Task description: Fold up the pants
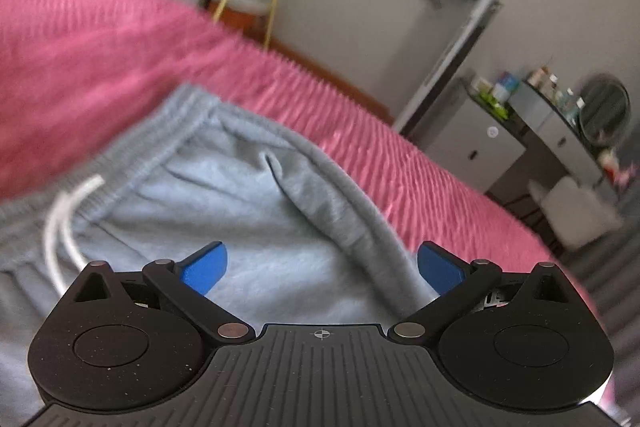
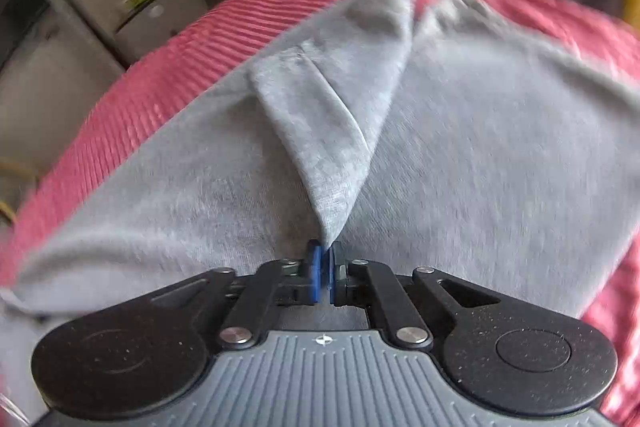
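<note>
1. Grey fleece pants [image 2: 460, 131] lie spread on a bed under a pink ribbed bedspread [image 2: 168, 75]; the waistband [image 1: 132, 155] and white drawstring [image 1: 64, 223] show in the left wrist view.
2. Right gripper [image 2: 325, 259]: jaws clenched on a thin peak of fabric, which rises in a tented fold [image 2: 332, 131] from the cloth below.
3. Left gripper [image 1: 320, 267]: jaws released and wide apart, holding nothing, above the seat area near the waistband.
4. Risk: the pinch takes only a small tip of cloth; a quick pull could slip it free.
5. Risk: with the waistband unpinned, dragging the fold may slide the whole garment and skew the crease.
6. Risk: the loose drawstring could snag the open jaws.
</note>
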